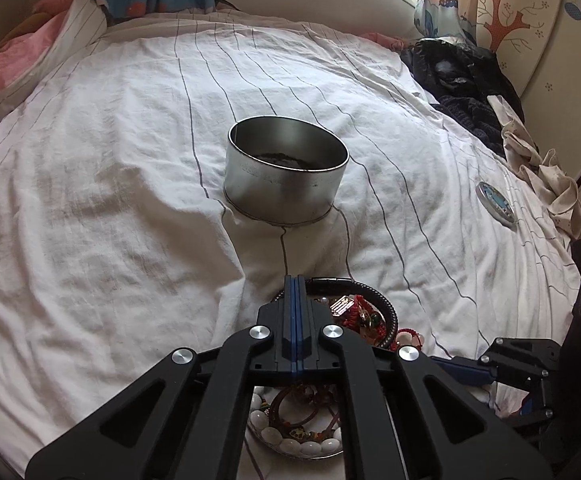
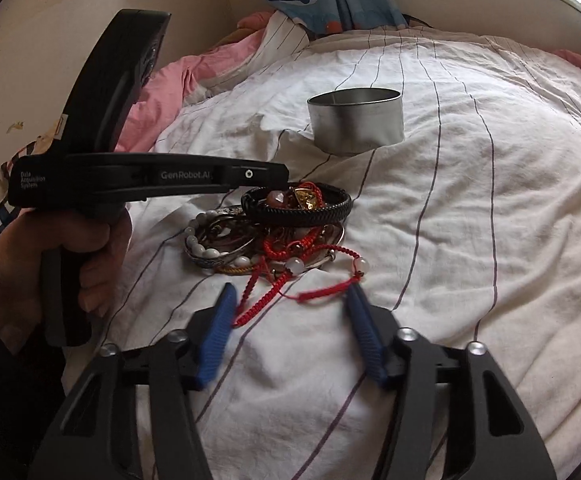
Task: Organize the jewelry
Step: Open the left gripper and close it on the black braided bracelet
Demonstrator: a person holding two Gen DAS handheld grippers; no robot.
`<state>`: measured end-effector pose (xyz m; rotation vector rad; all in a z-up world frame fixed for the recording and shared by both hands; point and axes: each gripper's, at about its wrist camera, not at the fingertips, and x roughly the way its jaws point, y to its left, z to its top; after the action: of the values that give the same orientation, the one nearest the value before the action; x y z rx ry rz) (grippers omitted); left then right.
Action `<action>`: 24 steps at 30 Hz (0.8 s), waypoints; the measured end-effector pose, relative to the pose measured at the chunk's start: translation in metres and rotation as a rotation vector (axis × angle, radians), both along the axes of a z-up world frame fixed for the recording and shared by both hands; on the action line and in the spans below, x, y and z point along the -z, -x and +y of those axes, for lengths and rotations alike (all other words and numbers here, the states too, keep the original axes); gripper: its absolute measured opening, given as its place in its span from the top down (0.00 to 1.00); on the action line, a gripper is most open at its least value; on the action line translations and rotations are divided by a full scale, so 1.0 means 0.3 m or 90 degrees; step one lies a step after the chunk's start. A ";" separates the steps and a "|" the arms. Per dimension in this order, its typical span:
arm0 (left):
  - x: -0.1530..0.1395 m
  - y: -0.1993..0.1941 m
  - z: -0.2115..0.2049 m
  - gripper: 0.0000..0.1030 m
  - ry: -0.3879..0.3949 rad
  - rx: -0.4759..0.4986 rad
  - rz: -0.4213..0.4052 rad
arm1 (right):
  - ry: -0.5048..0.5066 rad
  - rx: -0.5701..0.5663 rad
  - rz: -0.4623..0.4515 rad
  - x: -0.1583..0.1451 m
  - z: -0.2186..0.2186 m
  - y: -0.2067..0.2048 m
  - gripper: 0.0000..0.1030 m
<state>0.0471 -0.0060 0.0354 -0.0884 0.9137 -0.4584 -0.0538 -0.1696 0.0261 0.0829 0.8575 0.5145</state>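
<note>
A pile of jewelry (image 2: 274, 236) lies on the striped white bedsheet: a black braided bracelet (image 2: 298, 210) on top, white bead strings, metal bangles and red cord bracelets (image 2: 290, 276). My left gripper (image 1: 296, 280) is shut, its tips at the black bracelet's (image 1: 350, 281) rim; nothing shows between the pads. From the right wrist view the left gripper (image 2: 282, 174) reaches in from the left, over the pile. My right gripper (image 2: 290, 302) is open just in front of the pile, with red cord ends lying loose between its blue fingers (image 2: 222, 316). An open silver tin (image 1: 286, 176) (image 2: 356, 120) stands beyond.
A round lid (image 1: 495, 202) with a blue picture lies on the sheet at the right. Dark clothes (image 1: 462, 80) and a beige cloth (image 1: 550, 184) are heaped along the right edge, pink bedding (image 1: 2, 72) at the far left. A person's hand (image 2: 50, 264) holds the left gripper's handle.
</note>
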 end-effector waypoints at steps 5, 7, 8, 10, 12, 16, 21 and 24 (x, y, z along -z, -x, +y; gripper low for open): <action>0.012 -0.007 0.004 1.00 0.003 0.005 0.015 | -0.004 0.023 0.003 0.001 -0.028 -0.008 0.93; 0.032 -0.013 -0.006 1.00 -0.004 0.011 0.030 | 0.006 0.023 0.000 -0.003 -0.025 -0.007 0.94; 0.041 -0.015 -0.010 0.99 -0.016 0.006 0.033 | 0.009 0.023 0.002 0.000 -0.025 -0.010 0.94; 0.055 -0.018 -0.012 0.98 -0.034 0.002 0.034 | 0.013 0.029 0.009 0.004 -0.027 -0.017 0.94; 0.059 -0.019 -0.014 0.92 -0.027 0.006 0.036 | 0.016 0.046 0.008 0.003 -0.039 -0.022 0.79; 0.066 -0.014 -0.035 0.87 -0.045 0.013 0.028 | 0.020 0.074 -0.021 -0.014 -0.057 -0.016 0.37; 0.035 -0.006 -0.019 0.75 -0.070 -0.016 -0.005 | 0.010 0.062 -0.028 -0.006 -0.040 -0.036 0.37; 0.006 -0.006 0.013 0.52 -0.061 -0.040 -0.024 | 0.009 0.058 -0.027 -0.002 -0.033 -0.046 0.37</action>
<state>0.0490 -0.0019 0.0337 -0.0211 0.8915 -0.3556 -0.0402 -0.1794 0.0268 0.0978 0.8112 0.4233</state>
